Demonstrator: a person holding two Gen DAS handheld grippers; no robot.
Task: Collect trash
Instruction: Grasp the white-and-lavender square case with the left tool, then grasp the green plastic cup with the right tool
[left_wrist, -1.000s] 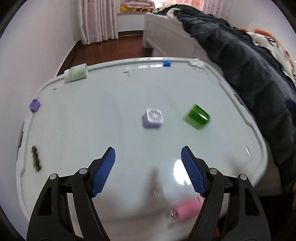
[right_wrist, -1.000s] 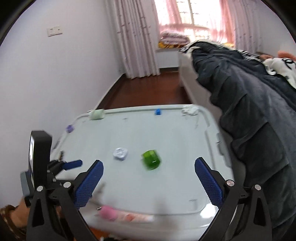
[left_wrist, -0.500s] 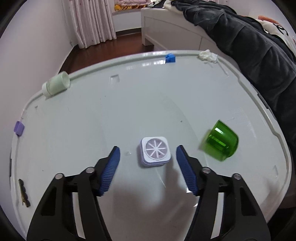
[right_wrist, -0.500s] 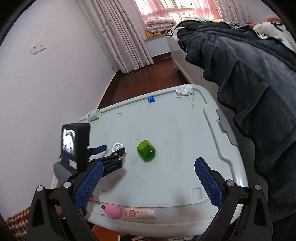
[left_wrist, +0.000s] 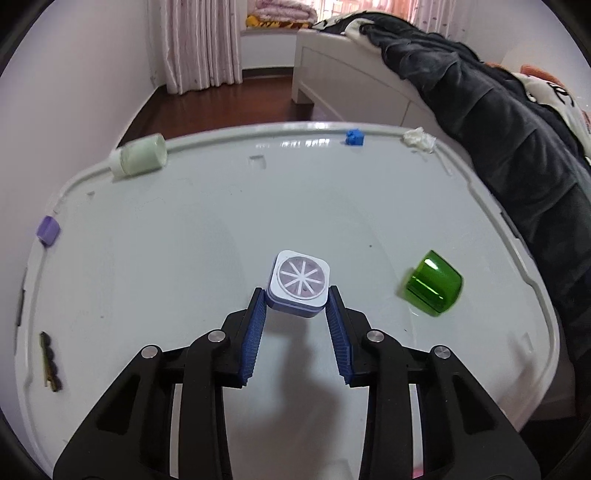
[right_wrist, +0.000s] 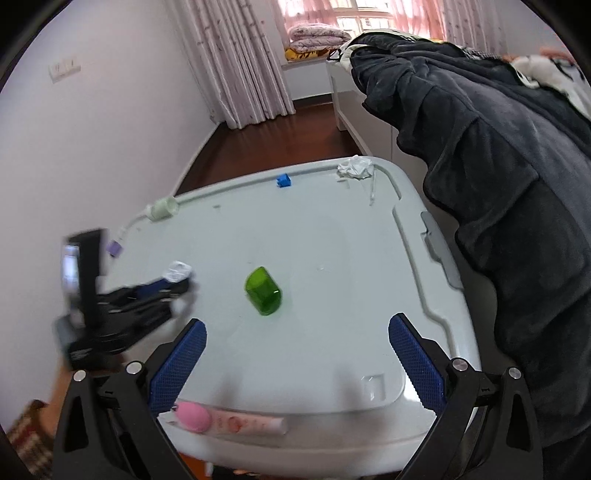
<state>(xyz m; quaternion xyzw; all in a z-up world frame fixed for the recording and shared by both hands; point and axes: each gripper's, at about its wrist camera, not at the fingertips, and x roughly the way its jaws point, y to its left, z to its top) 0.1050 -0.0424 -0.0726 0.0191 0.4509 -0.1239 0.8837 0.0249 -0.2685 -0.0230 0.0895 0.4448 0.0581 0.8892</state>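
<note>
Both blue pads of the left gripper (left_wrist: 297, 301) clamp a square white-lilac lid (left_wrist: 300, 283) with a spoked round top, mid-table (left_wrist: 166, 258). Only the right wrist view shows the right gripper (right_wrist: 295, 354) spread wide and a pink tube (right_wrist: 229, 421); there the lid blurs.

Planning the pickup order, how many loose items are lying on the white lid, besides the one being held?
7: green cup center; crumpled tissue, blue block, pale green jar far edge; purple cap, dark strip left; pink tube near edge.
</note>
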